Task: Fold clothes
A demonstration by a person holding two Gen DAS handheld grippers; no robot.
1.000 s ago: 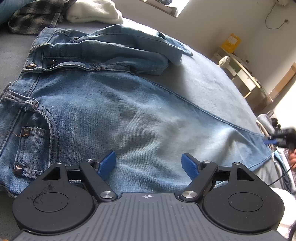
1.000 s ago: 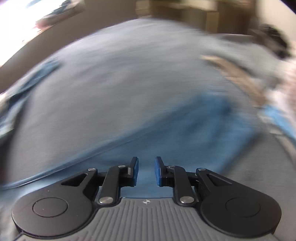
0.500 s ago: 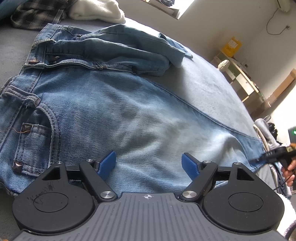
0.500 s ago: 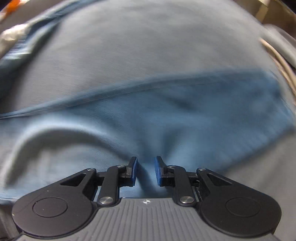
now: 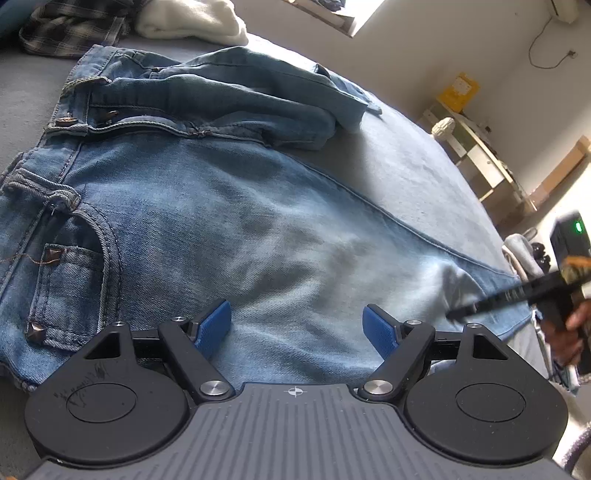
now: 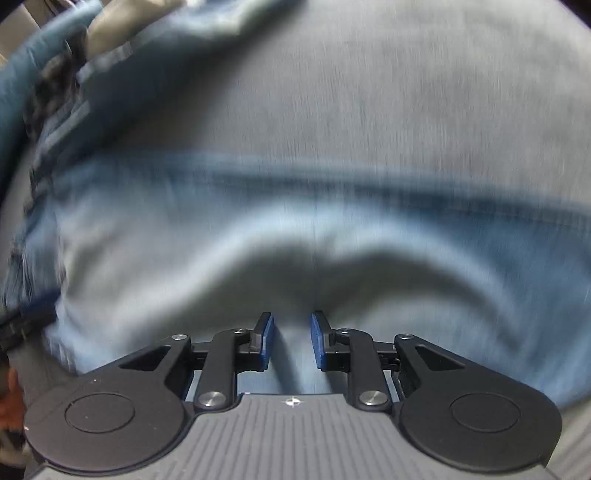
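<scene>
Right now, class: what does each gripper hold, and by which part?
The left gripper holds nothing; it is open above the jeans. The right gripper pinches a raised fold of the lower leg, near the hem.

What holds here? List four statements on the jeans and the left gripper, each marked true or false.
1. The left gripper is open, holding nothing. True.
2. The jeans are black. False: they are faded blue denim.
3. A white garment lies beyond the jeans' waistband. True.
4. The jeans hang from a hanger. False: they lie spread on a grey surface.
</scene>
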